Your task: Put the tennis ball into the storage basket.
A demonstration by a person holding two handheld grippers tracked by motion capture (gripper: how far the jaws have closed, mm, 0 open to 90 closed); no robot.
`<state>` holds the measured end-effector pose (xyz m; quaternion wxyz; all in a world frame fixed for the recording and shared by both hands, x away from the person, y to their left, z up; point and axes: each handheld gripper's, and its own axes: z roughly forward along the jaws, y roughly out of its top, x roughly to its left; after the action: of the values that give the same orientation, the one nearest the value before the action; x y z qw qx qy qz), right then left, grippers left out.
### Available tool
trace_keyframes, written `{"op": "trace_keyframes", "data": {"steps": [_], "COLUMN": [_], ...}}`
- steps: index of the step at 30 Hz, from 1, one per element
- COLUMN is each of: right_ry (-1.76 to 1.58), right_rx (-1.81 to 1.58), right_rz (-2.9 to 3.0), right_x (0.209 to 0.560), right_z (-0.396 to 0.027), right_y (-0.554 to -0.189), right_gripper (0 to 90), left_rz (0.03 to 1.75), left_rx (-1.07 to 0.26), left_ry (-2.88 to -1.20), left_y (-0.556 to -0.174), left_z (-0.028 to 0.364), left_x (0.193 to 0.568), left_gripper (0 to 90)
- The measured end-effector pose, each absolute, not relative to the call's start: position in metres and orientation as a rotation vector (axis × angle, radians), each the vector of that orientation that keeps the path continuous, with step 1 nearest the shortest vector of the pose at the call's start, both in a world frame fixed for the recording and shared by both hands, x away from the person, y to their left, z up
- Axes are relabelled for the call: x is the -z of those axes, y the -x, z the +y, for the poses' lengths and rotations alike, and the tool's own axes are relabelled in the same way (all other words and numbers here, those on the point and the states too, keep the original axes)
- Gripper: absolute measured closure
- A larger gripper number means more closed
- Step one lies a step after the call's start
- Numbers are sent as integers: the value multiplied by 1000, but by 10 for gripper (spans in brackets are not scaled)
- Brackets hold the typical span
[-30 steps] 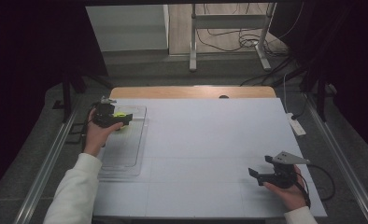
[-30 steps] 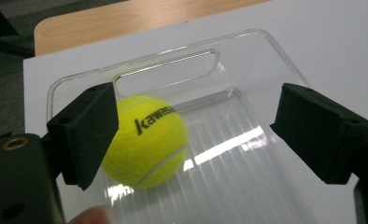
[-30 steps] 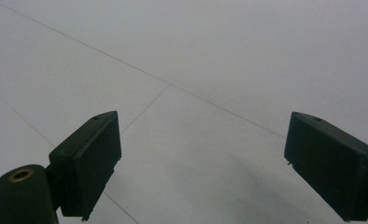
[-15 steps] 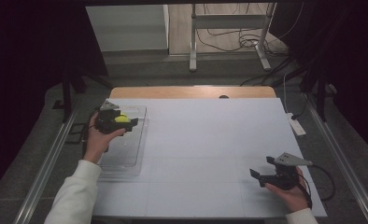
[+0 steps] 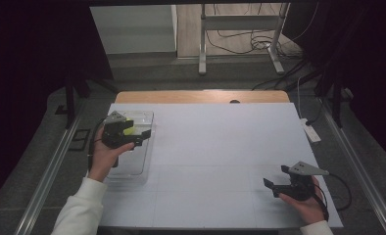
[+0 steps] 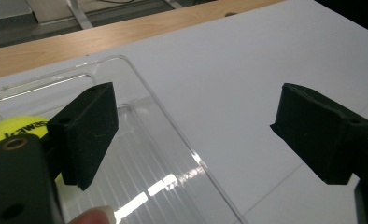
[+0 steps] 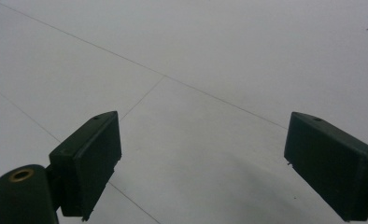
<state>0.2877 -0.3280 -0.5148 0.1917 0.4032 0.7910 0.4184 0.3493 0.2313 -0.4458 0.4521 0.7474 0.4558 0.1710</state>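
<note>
The tennis ball [image 6: 14,130] lies in the clear tray [image 6: 173,135] at the table's left, just outside the left gripper [image 5: 134,138], whose jaws stand apart, empty. The right gripper [image 5: 274,181] hovers far right, jaws apart.

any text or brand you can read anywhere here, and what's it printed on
"kawas": black letters on the yellow-green tennis ball lying in the clear plastic tray, seen in the left gripper view; the word runs on behind the jaw of the left gripper, so the rest is hidden.
In the high view the ball is too small for its print to be read.
No other words, numbers or signs can be read.
</note>
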Motion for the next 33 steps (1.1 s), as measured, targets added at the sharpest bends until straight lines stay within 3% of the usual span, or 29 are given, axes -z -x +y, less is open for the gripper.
{"op": "trace_keyframes", "data": {"steps": [18, 33], "right_ry": [-1126, -1127], "right_rx": [-1192, -1232], "right_rz": [2227, 2219], "right_x": [515, 512], "right_z": [-325, -326], "right_y": [-290, -288], "right_gripper": [113, 113], "left_rz": [1040, 988], "left_rx": [-415, -376], "left_ry": [-1848, -1859], "left_y": [-286, -261], "left_z": [218, 212], "left_x": [469, 483], "left_gripper": [148, 144]}}
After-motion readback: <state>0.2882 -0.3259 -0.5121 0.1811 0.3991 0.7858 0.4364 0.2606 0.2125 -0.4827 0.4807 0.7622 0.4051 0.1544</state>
